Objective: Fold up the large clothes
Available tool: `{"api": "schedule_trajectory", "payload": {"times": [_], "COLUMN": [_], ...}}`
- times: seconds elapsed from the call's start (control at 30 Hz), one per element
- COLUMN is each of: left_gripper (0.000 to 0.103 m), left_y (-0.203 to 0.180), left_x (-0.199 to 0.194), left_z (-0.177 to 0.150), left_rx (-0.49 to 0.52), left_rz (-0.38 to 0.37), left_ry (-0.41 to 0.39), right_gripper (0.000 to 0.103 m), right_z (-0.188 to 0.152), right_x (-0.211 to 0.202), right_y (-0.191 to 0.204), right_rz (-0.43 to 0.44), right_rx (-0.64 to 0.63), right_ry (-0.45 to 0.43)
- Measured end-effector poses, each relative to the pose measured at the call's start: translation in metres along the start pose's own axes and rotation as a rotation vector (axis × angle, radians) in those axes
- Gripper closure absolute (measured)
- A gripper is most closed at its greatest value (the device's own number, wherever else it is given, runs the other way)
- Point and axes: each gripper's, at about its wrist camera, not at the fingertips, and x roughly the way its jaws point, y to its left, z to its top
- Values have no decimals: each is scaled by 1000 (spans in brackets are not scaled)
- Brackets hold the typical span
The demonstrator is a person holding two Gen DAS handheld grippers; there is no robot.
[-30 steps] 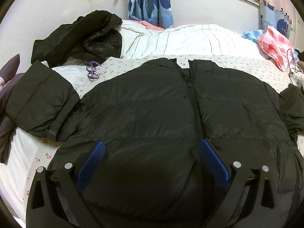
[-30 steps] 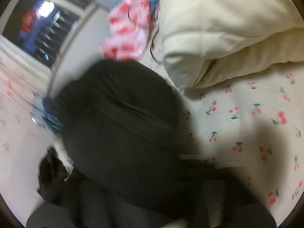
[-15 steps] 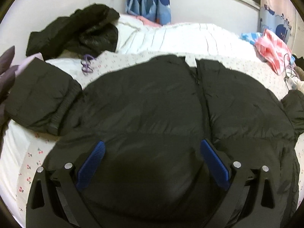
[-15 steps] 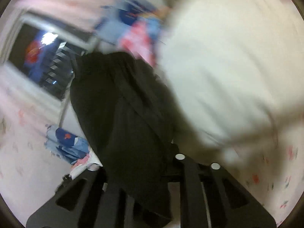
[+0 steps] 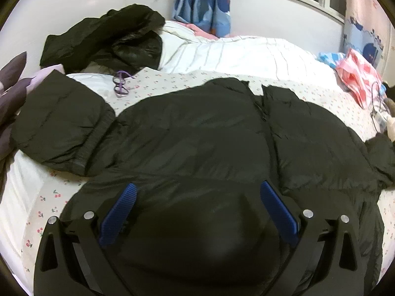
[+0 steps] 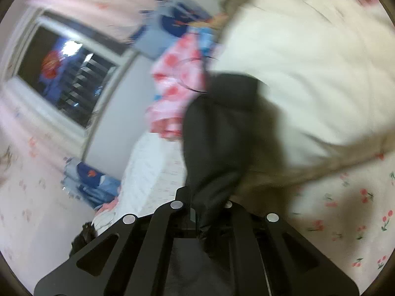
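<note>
Lifted since a second ago, the right gripper (image 6: 209, 212) is clamped on a sleeve (image 6: 222, 133).
Black jacket (image 5: 209, 135) lies lengthwise across the bed (image 5: 246, 54); left gripper (image 5: 197, 212) hovers wide open, empty, above its near middle.

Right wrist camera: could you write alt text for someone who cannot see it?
The right gripper is shut on a fold of a black puffer jacket, which hangs blurred in front of the lens. Behind it lie a cream pillow, a cherry-print sheet and pink cloth near a dark window.
</note>
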Motion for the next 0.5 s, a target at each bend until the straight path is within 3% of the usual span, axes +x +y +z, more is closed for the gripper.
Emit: {"api": "schedule_trajectory", "payload": {"times": [0.17,0.37,0.5], "left_gripper": [7,7,7], "left_y": [31,87,125], "left_x": [-18,-40,-46], "left_z": [2,-5,-9], "left_rx": [-37,-84,-144], "left_rz": [26,106,123], "left_ry": [-19,-47,-48], "right_gripper": [100,100,100], "right_z": [-16,-75,-149], "right_x": [-10,22,45], "right_y": [72,246,356], "right_rz": [108,329,446], "right_rx": [-91,-311,-453], "right_ry": [-31,32,117]}}
